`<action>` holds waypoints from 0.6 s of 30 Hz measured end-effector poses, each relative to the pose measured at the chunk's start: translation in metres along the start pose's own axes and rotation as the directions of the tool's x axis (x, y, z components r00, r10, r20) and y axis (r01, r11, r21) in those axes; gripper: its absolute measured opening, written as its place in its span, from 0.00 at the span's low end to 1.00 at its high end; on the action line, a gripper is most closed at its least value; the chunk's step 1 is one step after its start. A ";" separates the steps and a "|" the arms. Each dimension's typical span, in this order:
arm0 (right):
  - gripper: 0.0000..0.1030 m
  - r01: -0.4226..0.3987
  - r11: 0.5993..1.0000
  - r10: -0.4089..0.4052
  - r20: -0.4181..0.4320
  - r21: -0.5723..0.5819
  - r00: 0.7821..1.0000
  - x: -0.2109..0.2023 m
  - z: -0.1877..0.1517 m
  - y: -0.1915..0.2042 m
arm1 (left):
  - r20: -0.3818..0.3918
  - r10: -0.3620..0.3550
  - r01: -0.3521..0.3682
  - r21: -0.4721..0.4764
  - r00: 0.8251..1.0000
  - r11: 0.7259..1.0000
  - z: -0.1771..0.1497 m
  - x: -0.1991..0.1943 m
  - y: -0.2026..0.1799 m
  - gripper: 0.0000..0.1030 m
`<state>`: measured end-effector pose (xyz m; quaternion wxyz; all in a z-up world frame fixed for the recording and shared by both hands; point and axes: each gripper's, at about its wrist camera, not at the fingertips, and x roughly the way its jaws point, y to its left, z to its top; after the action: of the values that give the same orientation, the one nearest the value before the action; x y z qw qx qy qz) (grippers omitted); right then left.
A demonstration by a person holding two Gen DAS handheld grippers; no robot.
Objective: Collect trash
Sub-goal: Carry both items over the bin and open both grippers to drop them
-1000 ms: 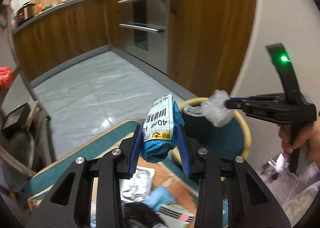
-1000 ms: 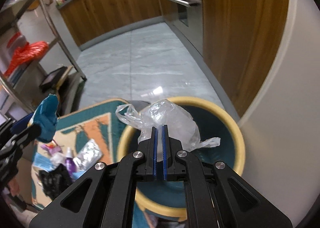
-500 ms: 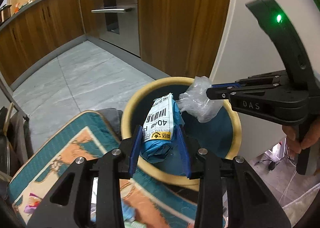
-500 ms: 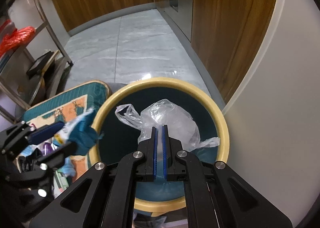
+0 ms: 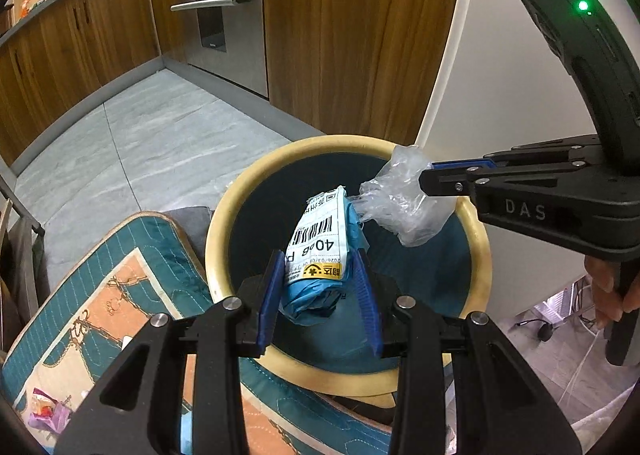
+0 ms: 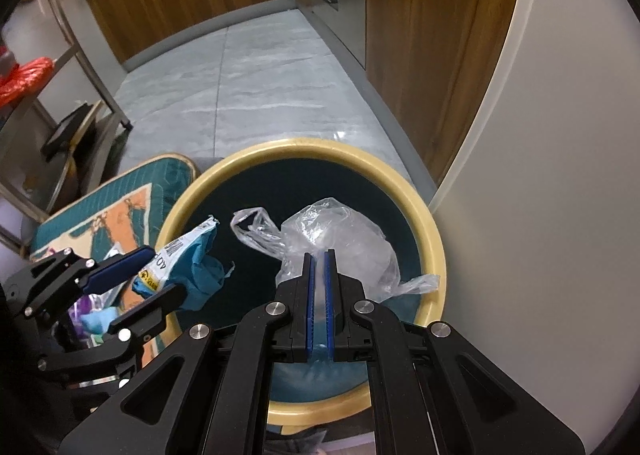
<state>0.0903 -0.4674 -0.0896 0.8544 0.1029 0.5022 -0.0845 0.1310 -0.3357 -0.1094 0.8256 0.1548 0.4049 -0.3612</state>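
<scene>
A round bin [image 5: 224, 223] [image 6: 434, 255] with a cream rim and a dark teal inside stands on the floor by a white wall. My left gripper [image 5: 318, 291] [image 6: 146, 275] is shut on a crumpled blue mailer bag [image 5: 316, 255] [image 6: 196, 267] with a white barcode label, held over the bin's left side. My right gripper [image 6: 319, 271] [image 5: 430, 177] is shut on a clear plastic bag [image 6: 340, 239] [image 5: 404, 203], which hangs over the bin's mouth. The two bags nearly touch.
A teal and orange mat [image 5: 120, 295] [image 6: 120, 199] with several bits of litter [image 5: 48, 411] lies left of the bin. Wooden cabinets [image 5: 352, 35] and a steel oven front [image 5: 224, 15] stand behind. A metal rack [image 6: 60, 67] stands far left. A hand [image 5: 608, 287] grips the right handle.
Both grippers have come down and forward over the bin, which now fills the middle of both views. The left one swung from above the mat to over the bin. Both grips are unchanged.
</scene>
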 end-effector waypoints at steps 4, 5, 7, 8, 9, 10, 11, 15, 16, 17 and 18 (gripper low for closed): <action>0.06 0.004 1.000 -0.004 -0.008 -0.002 1.000 0.004 0.002 0.004 | -0.022 0.010 -0.010 0.000 1.000 1.000 -0.001 0.005 0.002 0.35; 0.06 0.003 1.000 -0.003 -0.007 -0.004 1.000 0.005 0.003 0.005 | -0.027 0.012 -0.012 -0.003 1.000 1.000 -0.001 0.007 0.003 0.35; 0.06 0.004 1.000 -0.004 -0.006 -0.006 1.000 0.006 0.003 0.004 | -0.026 0.015 -0.015 -0.004 1.000 1.000 -0.001 0.007 0.004 0.35; 0.06 0.005 1.000 -0.005 -0.005 -0.006 1.000 0.006 0.004 0.004 | -0.025 0.021 -0.021 -0.002 0.999 1.000 -0.001 0.006 0.005 0.36; 0.06 0.004 1.000 -0.004 -0.003 -0.005 1.000 0.007 0.003 0.004 | -0.023 0.028 -0.028 0.000 0.999 1.000 -0.001 0.005 0.005 0.36; 0.06 0.006 1.000 -0.006 0.000 -0.005 1.000 0.006 0.004 0.005 | -0.018 0.030 -0.030 0.000 0.999 1.000 -0.001 0.002 0.007 0.36; 0.06 0.006 1.000 -0.006 0.003 -0.005 1.000 0.006 0.004 0.005 | -0.015 0.032 -0.032 0.000 0.999 0.999 -0.001 0.001 0.007 0.37; 0.07 0.012 1.000 -0.012 0.019 -0.015 1.000 0.002 0.004 0.008 | -0.001 0.051 -0.051 0.005 0.999 0.999 -0.003 -0.012 0.012 0.43; 0.11 0.013 1.000 -0.013 0.027 -0.016 1.000 0.000 0.005 0.009 | 0.005 0.057 -0.057 0.004 0.998 0.998 -0.005 -0.016 0.014 0.46; 0.13 0.012 1.000 -0.011 0.034 -0.015 0.999 -0.003 0.005 0.009 | 0.012 0.064 -0.064 0.000 0.998 0.998 -0.006 -0.021 0.017 0.47; 0.16 0.010 1.000 -0.009 0.038 -0.014 0.999 -0.004 0.005 0.009 | 0.017 0.071 -0.071 -0.004 0.997 0.997 -0.006 -0.025 0.020 0.49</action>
<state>0.0954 -0.4598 -0.0830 0.8641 0.0930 0.4869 -0.0871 0.1317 -0.3070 -0.0940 0.8417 0.1645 0.3926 -0.3323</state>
